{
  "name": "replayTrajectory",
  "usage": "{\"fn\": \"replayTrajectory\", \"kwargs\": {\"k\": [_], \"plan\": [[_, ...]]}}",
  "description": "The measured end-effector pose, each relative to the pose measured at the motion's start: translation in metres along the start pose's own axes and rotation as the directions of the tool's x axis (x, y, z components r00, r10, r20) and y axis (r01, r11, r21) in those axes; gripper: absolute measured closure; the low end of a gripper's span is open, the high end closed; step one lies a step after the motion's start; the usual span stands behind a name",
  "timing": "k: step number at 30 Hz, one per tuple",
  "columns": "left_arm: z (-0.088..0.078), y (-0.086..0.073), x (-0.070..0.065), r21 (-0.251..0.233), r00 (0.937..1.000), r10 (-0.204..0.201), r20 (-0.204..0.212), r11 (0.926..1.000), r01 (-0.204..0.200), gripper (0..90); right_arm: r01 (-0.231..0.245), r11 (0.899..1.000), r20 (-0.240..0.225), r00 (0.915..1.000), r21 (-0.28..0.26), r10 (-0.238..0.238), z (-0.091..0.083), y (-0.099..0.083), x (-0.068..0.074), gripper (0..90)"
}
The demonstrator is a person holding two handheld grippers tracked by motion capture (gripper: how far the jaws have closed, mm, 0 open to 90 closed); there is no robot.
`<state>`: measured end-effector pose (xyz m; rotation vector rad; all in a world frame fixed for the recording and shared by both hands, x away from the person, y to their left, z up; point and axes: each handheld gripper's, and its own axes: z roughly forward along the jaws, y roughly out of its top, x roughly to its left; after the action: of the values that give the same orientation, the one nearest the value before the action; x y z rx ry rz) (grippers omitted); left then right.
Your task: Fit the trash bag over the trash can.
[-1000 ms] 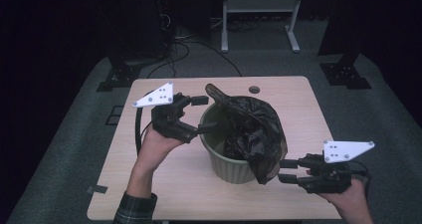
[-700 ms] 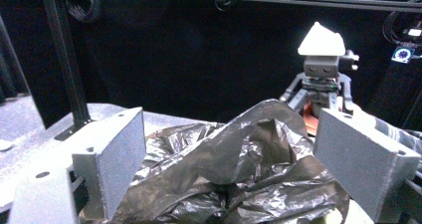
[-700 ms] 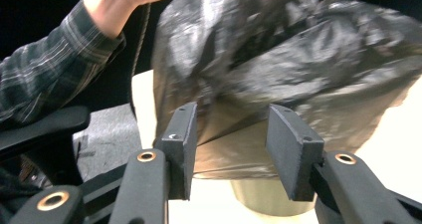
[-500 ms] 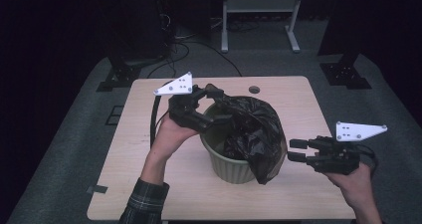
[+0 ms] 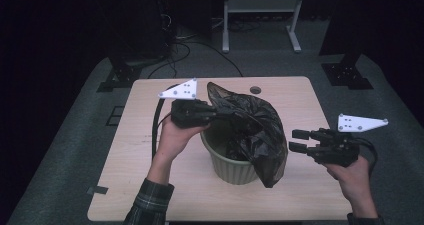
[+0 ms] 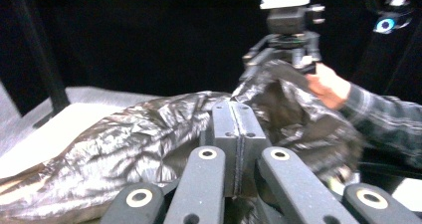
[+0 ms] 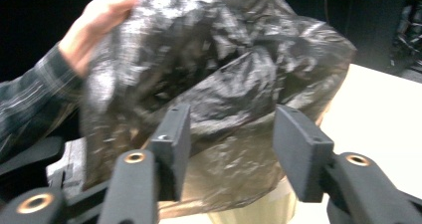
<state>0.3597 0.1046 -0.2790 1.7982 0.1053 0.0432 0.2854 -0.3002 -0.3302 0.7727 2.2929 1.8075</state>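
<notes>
A light wooden counter (image 5: 150,100) with rounded corners and a small round hole (image 5: 255,90) near its far edge stands on grey carpet (image 5: 75,150). Behind it the room is dark. A white metal stand (image 5: 260,7) rises at the back, with cables (image 5: 190,47) trailing over the floor and black stand feet (image 5: 345,75) on either side.

**My worktable and what rests on it**

The light wooden table (image 5: 150,195) before me has rounded corners and a small round hole (image 5: 255,90) near its far edge. A pale green bin (image 5: 231,167) stands near the middle of the top, with a black plastic bag (image 5: 260,135) draped over it. The table stands on grey carpet (image 5: 75,150).
</notes>
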Motion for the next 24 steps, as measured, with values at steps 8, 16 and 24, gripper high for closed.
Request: {"fn": "replayTrajectory", "kwargs": {"k": [8, 16, 24], "plan": [[-0.039, -0.022, -0.006, -0.054, 0.999, -0.036, -0.024, 0.9979, 0.035, 89.0, -0.008, 1.0, -0.004, 1.0, 0.022, 0.008, 0.008, -0.002, -0.005, 40.0], [-0.05, -0.033, -0.009, -0.047, 0.998, -0.053, -0.035, 0.9976, 0.051, 88.2, 0.01, 0.998, -0.028, 0.9996, 0.066, -0.008, 0.019, -0.014, -0.01, 39.3], [-0.058, -0.054, -0.014, -0.019, 0.9966, -0.076, -0.033, 0.997, 0.075, 88.3, 0.039, 0.995, -0.092, 0.9953, 0.091, -0.031, 0.029, -0.02, -0.008, 54.8]]}}
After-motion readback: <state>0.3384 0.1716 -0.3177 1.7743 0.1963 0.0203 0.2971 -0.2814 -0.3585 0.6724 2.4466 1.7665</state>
